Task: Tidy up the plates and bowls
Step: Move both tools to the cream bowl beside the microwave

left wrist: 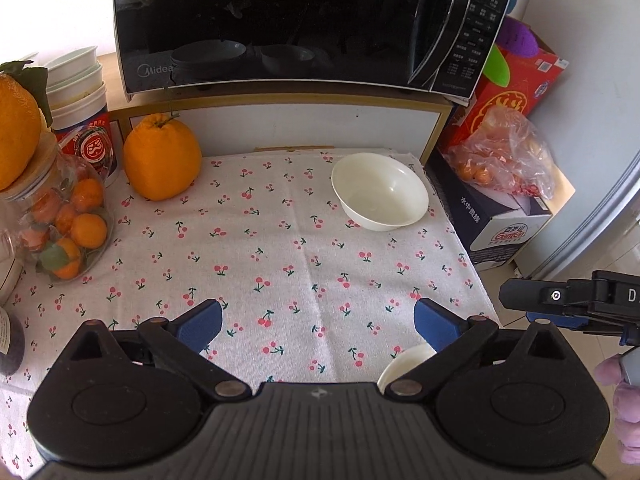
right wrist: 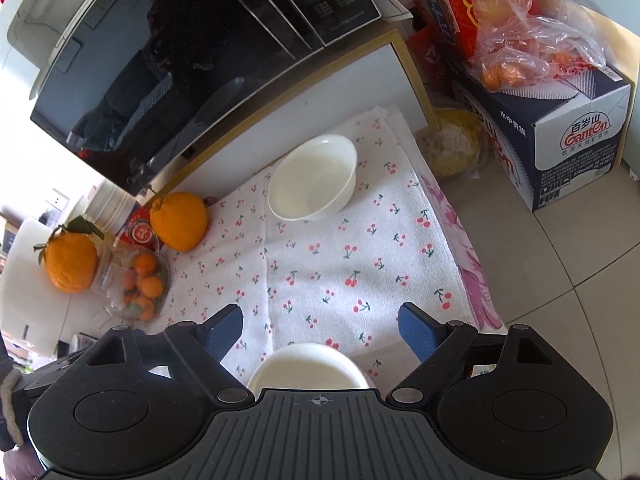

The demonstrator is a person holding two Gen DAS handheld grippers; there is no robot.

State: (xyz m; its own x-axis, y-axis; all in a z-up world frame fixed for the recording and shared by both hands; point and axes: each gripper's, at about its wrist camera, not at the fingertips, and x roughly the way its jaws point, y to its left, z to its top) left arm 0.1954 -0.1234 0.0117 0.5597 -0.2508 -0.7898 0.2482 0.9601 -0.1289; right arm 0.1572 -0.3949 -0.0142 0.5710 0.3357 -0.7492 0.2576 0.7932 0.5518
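The near bowl is half hidden behind the right claw's body; in the left view only its rim shows. A dark bottle is cut by the left edge. The microwave panel text is too small to read.

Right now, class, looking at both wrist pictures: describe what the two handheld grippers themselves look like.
The left gripper and the right gripper match: a black ribbed body, two round black domes at the sides, black link arms with silver pivot pins, and flat blue fingertips. A small crosshair mark sits on the right one's ribbed body. Seen side-on from the left wrist view, the right one shows a silver screw.
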